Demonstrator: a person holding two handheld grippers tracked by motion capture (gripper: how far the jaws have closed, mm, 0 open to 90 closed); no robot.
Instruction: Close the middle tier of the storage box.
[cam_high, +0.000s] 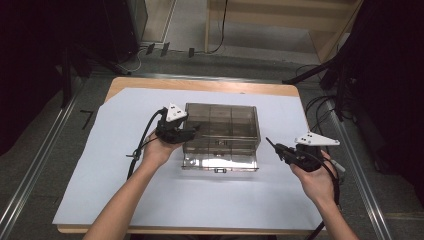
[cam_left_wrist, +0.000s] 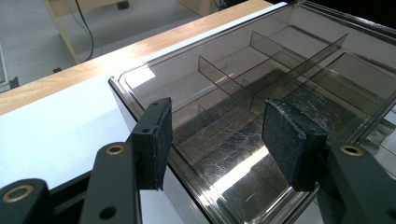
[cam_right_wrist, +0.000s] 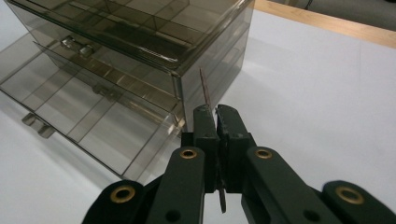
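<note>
High view shows a smoky clear drawer cabinet (cam_high: 222, 131) on the white sheet (cam_high: 115, 180) that covers the wooden table (cam_high: 200, 86), its lowest drawer (cam_high: 220, 163) pulled out toward the person. The left gripper (cam_high: 192, 131) rests at the cabinet's left top edge; in the left gripper view its jaws stand spread over that corner, one pad outside the wall and the other above the lid, neither pressing, so the box is steadied loosely at best. The right gripper (cam_high: 271, 143) hangs off to the cabinet's right, apart from it, and in the right gripper view its jaws are pressed together on a thin dark divider strip (cam_right_wrist: 205, 91) that stands up between the pads, with a short tail poking out below. My guess is that the strip is meant for one of the slotted compartments. Several things could spoil that. The strip is slim and held by one end, so any sideways brush against the cabinet wall or a drawer rim would likely twist it in the pads or flick it out. If it comes in tilted, it may jam across a slot rather than seat. With the left jaws not clamped, a push from the right could slide the light cabinet across the smooth sheet, and the open drawer could be knocked.
</note>
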